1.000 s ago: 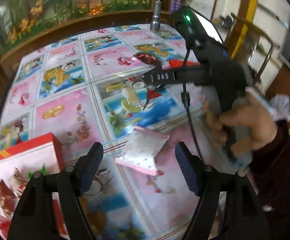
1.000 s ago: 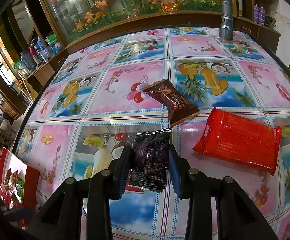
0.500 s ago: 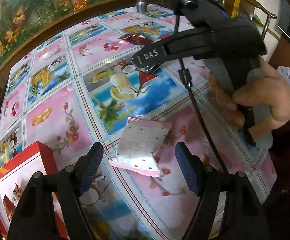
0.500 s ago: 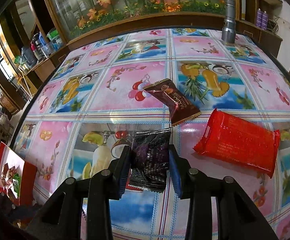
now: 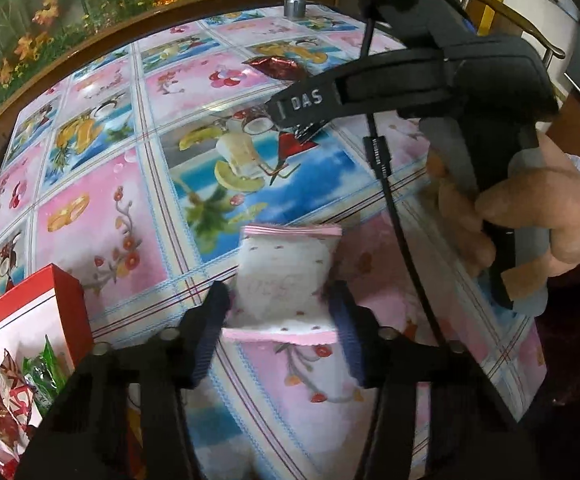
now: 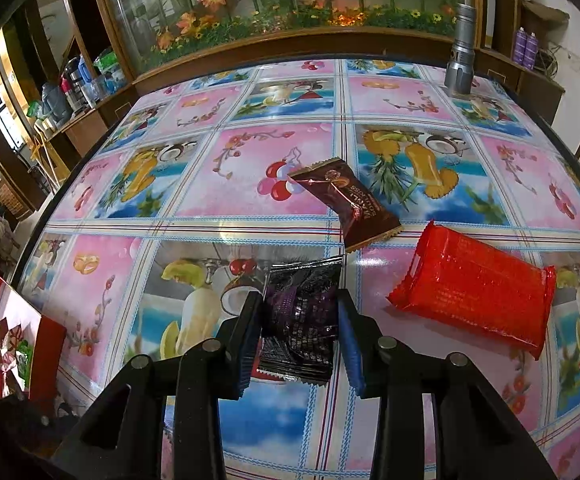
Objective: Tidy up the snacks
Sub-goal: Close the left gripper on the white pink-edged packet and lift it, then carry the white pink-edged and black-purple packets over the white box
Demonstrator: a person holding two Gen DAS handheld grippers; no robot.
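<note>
Snacks sit in both grippers: the left gripper [image 5: 280,312] pinches a white pink-edged packet [image 5: 284,280] at lower centre, the right gripper [image 6: 298,320] clamps a dark packet [image 6: 302,312]. Red box [image 5: 30,320] fills the lower left; open tablecloth [image 5: 102,208] lies between.

A round table [image 6: 390,92] carries everything, covered with a glossy cloth of pink and blue fruit-and-flower squares. Taking the red snack pack [image 6: 474,296] as the landmark, a maroon wrapper [image 6: 346,204] lies just beyond it toward the table's middle. A silver flashlight [image 6: 461,56] stands upright at the far rim, well apart. A red-sided box [image 6: 18,340] holding wrapped snacks sits at the rim far across the table to the left.
</note>
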